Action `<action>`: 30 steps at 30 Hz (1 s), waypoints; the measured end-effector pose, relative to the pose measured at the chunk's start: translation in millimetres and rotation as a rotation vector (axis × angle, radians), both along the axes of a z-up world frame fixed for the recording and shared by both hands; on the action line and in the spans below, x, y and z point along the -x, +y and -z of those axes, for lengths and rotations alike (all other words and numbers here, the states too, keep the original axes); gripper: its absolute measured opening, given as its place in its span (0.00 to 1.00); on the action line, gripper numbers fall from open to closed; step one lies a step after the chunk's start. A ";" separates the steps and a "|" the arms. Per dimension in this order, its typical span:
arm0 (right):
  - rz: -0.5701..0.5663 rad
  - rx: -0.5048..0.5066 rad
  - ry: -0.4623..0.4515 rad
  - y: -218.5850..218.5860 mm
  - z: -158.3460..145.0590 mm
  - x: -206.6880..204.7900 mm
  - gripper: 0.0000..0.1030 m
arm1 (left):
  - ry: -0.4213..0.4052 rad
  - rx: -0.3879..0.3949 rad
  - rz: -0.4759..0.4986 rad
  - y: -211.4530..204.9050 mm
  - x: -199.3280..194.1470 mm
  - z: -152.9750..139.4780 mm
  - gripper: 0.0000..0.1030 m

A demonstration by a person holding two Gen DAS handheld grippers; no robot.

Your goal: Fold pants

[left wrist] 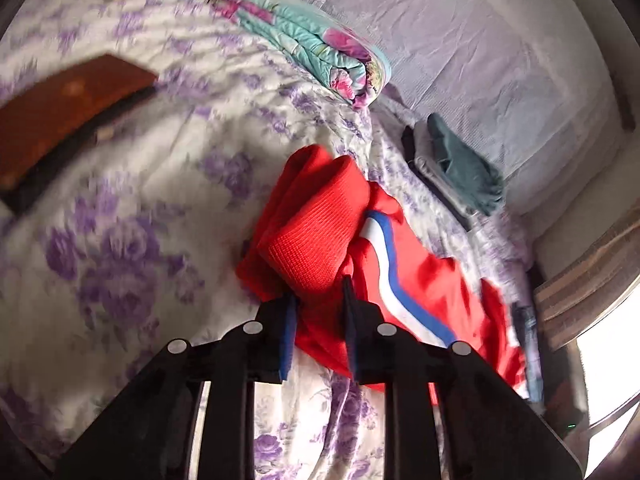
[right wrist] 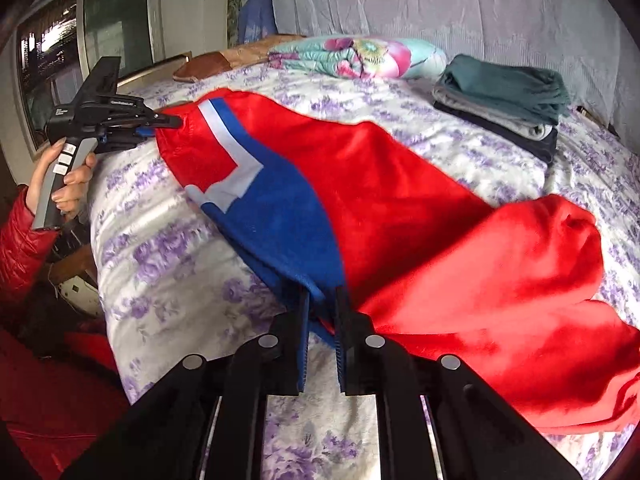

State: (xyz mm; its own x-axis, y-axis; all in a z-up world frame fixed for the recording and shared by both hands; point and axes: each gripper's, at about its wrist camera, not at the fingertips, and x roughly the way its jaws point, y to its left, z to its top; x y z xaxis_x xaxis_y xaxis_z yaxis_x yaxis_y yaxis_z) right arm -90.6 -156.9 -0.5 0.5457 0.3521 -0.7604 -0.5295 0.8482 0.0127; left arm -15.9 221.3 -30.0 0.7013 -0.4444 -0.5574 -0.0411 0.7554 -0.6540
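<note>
Red pants with a blue panel and a white stripe lie stretched across the flowered bed. My right gripper is shut on the blue edge of the cloth at the near side. In the same view my left gripper, held by a hand, grips the far end of the pants at the left. The left wrist view shows the left gripper shut on bunched red ribbed fabric of the pants, which trail off to the right.
A stack of folded clothes with a teal piece on top sits at the back right of the bed. A rolled floral quilt lies along the wall. Brown cushions rest on the purple-flowered bedspread. A red sleeve is at left.
</note>
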 end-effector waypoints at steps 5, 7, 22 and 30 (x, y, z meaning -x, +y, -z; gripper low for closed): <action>-0.002 -0.017 0.024 -1.5 0.0 -1.3 0.14 | -0.025 0.122 -0.009 16.1 14.3 -11.9 0.20; -0.005 -0.029 0.030 -2.6 0.9 -1.7 0.15 | -0.045 0.027 -0.013 6.5 21.3 -29.5 0.20; -0.031 -0.190 0.062 -18.6 -37.5 4.7 0.61 | -0.076 -0.265 0.262 -105.1 -38.3 -36.7 0.62; 0.590 -0.173 0.128 -99.1 -56.4 -111.8 0.62 | -0.110 -0.393 0.333 -132.5 -38.1 -2.2 0.91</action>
